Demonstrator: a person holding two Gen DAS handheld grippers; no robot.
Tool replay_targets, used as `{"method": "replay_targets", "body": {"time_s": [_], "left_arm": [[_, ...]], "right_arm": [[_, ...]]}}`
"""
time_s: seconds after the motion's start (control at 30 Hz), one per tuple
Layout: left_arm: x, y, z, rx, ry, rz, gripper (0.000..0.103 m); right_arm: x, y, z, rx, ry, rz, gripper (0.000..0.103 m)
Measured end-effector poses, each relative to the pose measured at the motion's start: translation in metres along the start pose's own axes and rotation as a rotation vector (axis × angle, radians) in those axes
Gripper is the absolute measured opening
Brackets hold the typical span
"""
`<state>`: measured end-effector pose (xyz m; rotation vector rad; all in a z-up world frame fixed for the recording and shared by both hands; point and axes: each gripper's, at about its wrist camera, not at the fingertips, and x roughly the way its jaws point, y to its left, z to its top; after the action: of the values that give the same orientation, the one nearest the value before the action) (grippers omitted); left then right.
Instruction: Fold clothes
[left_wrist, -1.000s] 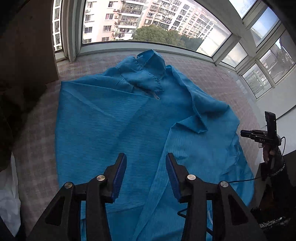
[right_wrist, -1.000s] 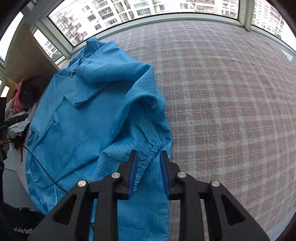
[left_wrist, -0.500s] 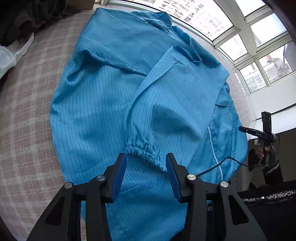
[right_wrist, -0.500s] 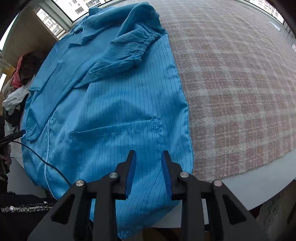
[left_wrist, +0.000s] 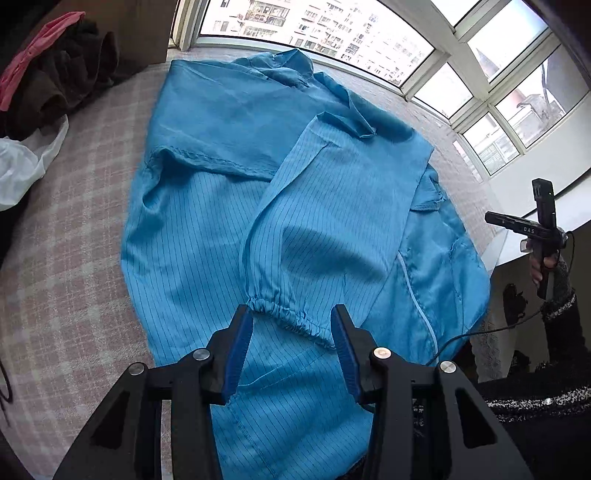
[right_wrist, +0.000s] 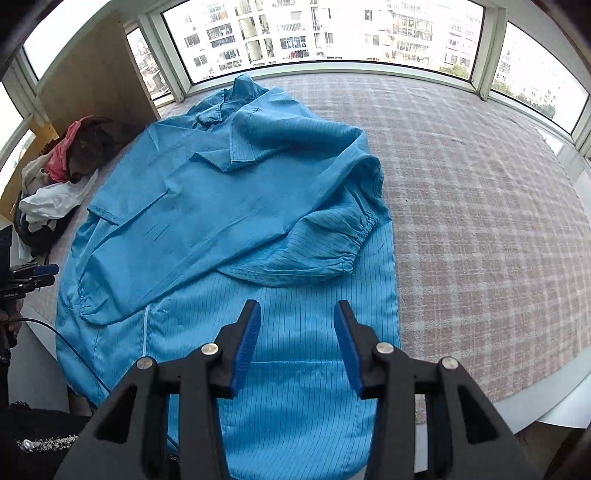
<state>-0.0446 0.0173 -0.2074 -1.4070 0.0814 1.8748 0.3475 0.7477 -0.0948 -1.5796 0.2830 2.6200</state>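
A blue pinstriped jacket (left_wrist: 207, 229) lies spread on the plaid-covered table (left_wrist: 74, 258), both sleeves folded across its body. My left gripper (left_wrist: 291, 332) hovers open just above one sleeve's elastic cuff (left_wrist: 288, 314), its pads clear of the cloth. My right gripper (right_wrist: 297, 332) hangs over the jacket's lower front (right_wrist: 303, 387); its jaws are opening with nothing between them. The other sleeve's gathered cuff (right_wrist: 354, 236) rests farther off near the jacket's right edge. Each gripper also shows in the other view: the right gripper (left_wrist: 532, 229) in a hand, the left gripper (right_wrist: 35, 275) at the left edge.
A pile of dark, pink and white clothes (right_wrist: 62, 173) sits at the table's back left beside a wooden panel (right_wrist: 92, 81). Windows (right_wrist: 314, 33) line the far side. The table's white front edge (right_wrist: 535, 398) is near my right gripper. A black cable (left_wrist: 465, 334) trails over the jacket's edge.
My right gripper has left the gathered cuff, pulled back toward the hem, risen, and widened its jaws. My left gripper has swept across the jacket and now sits over the other sleeve's cuff.
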Motion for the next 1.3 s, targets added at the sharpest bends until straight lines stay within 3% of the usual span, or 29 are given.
{"method": "replay_targets", "body": {"time_s": [0.17, 0.4, 0.6, 0.8, 0.97, 1.07, 1.13, 1.3], "left_arm": [[0.006, -0.007, 0.056, 0.112, -0.025, 0.042, 0.042], [0.037, 0.019, 0.132, 0.121, -0.028, 0.081, 0.042], [0.074, 0.038, 0.174, 0.103, -0.015, 0.088, 0.042], [0.095, 0.064, 0.201, 0.056, -0.021, 0.084, 0.042], [0.104, 0.077, 0.21, 0.068, -0.012, 0.088, 0.042], [0.103, 0.082, 0.213, 0.07, -0.019, 0.078, 0.042], [0.102, 0.084, 0.214, 0.072, -0.026, 0.072, 0.042], [0.1, 0.086, 0.217, 0.079, -0.03, 0.068, 0.042]], "right_arm": [[0.028, 0.004, 0.079, 0.029, -0.036, 0.091, 0.041], [0.101, 0.018, 0.199, 0.003, 0.024, 0.003, 0.043], [0.195, 0.071, 0.277, -0.036, 0.15, 0.009, 0.045], [0.259, 0.104, 0.295, -0.1, 0.295, -0.087, 0.045], [0.276, 0.093, 0.297, -0.146, 0.387, -0.182, 0.045], [0.273, 0.072, 0.305, -0.098, 0.386, -0.138, 0.03], [0.27, 0.06, 0.31, -0.079, 0.372, -0.137, 0.009], [0.267, 0.03, 0.324, -0.092, 0.324, -0.248, 0.005]]}}
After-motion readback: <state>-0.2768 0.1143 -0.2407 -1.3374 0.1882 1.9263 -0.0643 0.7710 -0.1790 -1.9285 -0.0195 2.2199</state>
